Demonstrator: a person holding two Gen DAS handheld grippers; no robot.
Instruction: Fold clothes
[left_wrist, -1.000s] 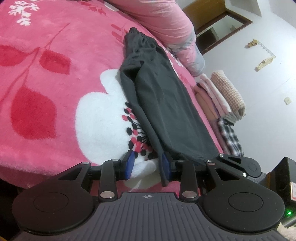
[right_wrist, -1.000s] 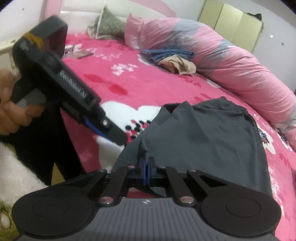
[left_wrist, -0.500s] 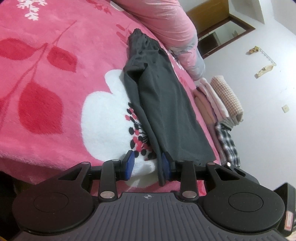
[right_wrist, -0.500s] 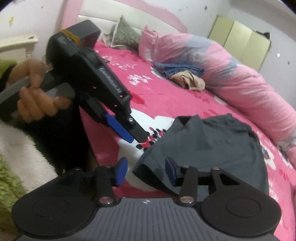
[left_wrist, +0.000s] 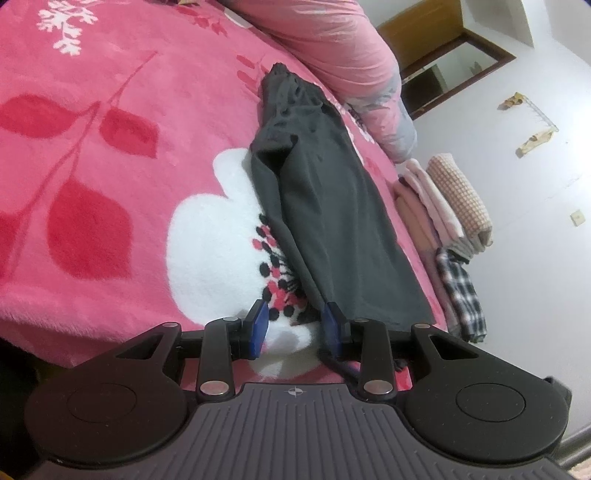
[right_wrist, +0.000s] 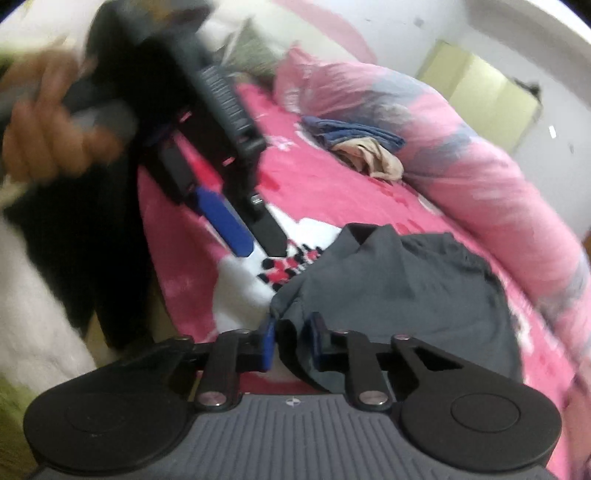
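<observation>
A dark grey garment (left_wrist: 325, 206) lies folded lengthwise on the pink bed (left_wrist: 92, 155); it also shows in the right wrist view (right_wrist: 402, 291). My left gripper (left_wrist: 295, 325) is open at the garment's near corner, its right pad touching the hem. My right gripper (right_wrist: 291, 339) is open with a fold of the garment's edge between its pads, not clamped. The left gripper also shows in the right wrist view (right_wrist: 255, 236), blurred, held in a hand above the bed.
A pink duvet roll (right_wrist: 443, 140) lies along the far side of the bed with blue and beige clothes (right_wrist: 362, 144) beside it. A stack of folded clothes (left_wrist: 447, 206) sits at the bed's right edge. The bed edge is close below both grippers.
My right gripper opened and let go of the garment's edge, then narrowed a little around it. The left gripper has lifted and turned. The garment has settled on the bed.
</observation>
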